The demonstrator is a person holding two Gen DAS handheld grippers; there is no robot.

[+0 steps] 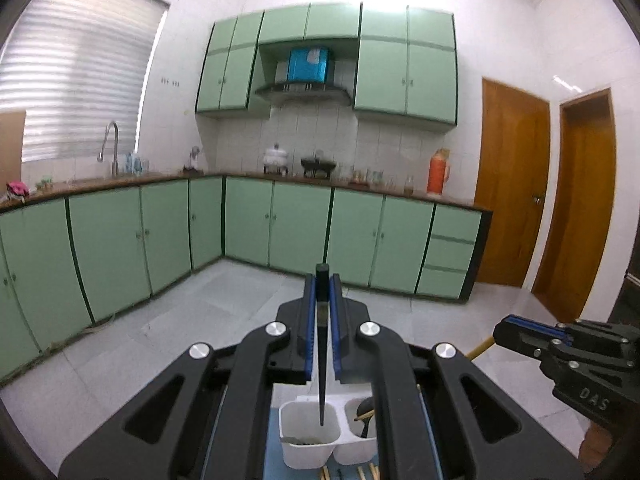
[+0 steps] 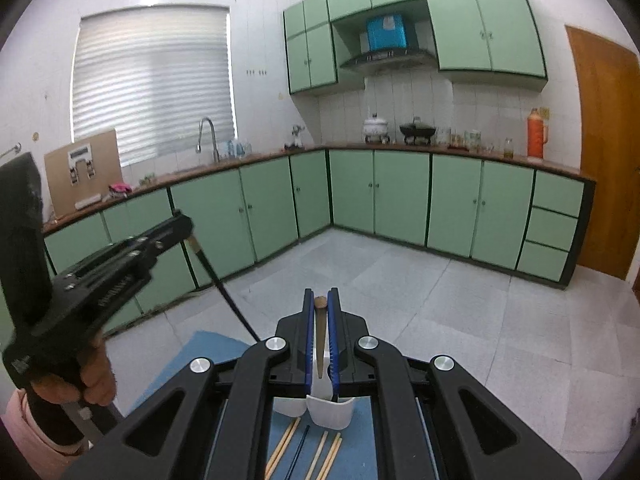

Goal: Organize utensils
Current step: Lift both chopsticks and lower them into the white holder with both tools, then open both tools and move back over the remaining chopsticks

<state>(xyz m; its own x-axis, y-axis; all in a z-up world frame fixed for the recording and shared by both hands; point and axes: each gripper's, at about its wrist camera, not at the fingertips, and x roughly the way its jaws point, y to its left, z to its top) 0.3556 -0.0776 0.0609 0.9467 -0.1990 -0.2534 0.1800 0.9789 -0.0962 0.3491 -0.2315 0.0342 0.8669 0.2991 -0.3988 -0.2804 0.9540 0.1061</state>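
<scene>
My left gripper (image 1: pixel 322 280) is shut on a black chopstick (image 1: pixel 321 368) that hangs tip-down over the left cup of a white two-cup holder (image 1: pixel 308 446). The right cup holds a dark utensil. My right gripper (image 2: pixel 320 300) is shut on a brown wooden chopstick (image 2: pixel 320 336) above the same holder (image 2: pixel 332 412). Several wooden chopsticks (image 2: pixel 326 454) and one black one (image 2: pixel 300 450) lie on a blue mat (image 2: pixel 356 440). The left gripper with its black chopstick (image 2: pixel 228 296) also shows in the right wrist view (image 2: pixel 176 224); the right gripper shows in the left wrist view (image 1: pixel 500 332).
Green lower cabinets (image 1: pixel 280 228) run along the far walls under a brown counter with a faucet (image 1: pixel 112 144), pots and an orange thermos (image 1: pixel 438 172). Wooden doors (image 1: pixel 516 184) stand at the right. Grey floor tiles lie beyond the mat.
</scene>
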